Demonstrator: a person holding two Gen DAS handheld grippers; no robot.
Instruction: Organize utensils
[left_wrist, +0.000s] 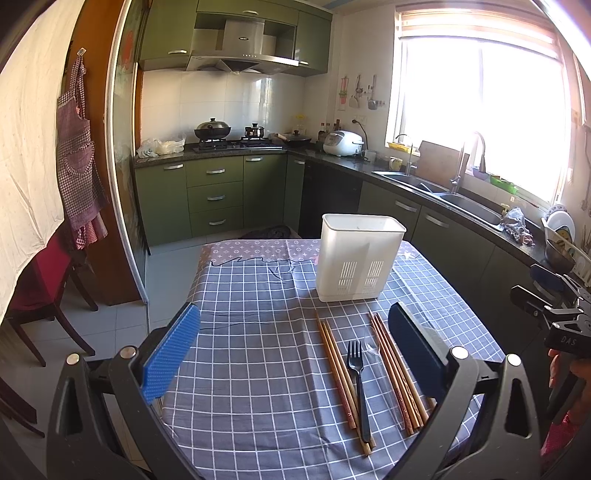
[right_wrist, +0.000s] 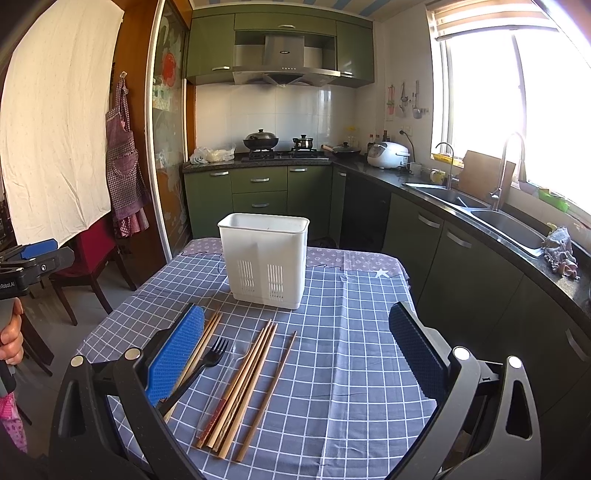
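A white slotted utensil holder (left_wrist: 358, 256) (right_wrist: 266, 260) stands upright on the checked tablecloth. In front of it lie wooden chopsticks (left_wrist: 338, 373) (right_wrist: 242, 384), a black plastic fork (left_wrist: 359, 387) (right_wrist: 207, 363) and a clear plastic spoon (left_wrist: 373, 347) (right_wrist: 225, 380), all flat on the cloth. My left gripper (left_wrist: 295, 354) hovers open above the near table, left of the utensils. My right gripper (right_wrist: 295, 354) is open too, with the utensils under its left finger (right_wrist: 177, 354). Neither holds anything.
The table (left_wrist: 258, 280) has a grey-blue checked cloth. A red chair (left_wrist: 40, 280) stands at its left. Green cabinets, a stove with pots (left_wrist: 214, 131), a rice cooker (left_wrist: 341, 142) and a sink (left_wrist: 461, 199) line the kitchen behind and right. The right gripper's body (left_wrist: 554, 317) shows at the left wrist view's edge.
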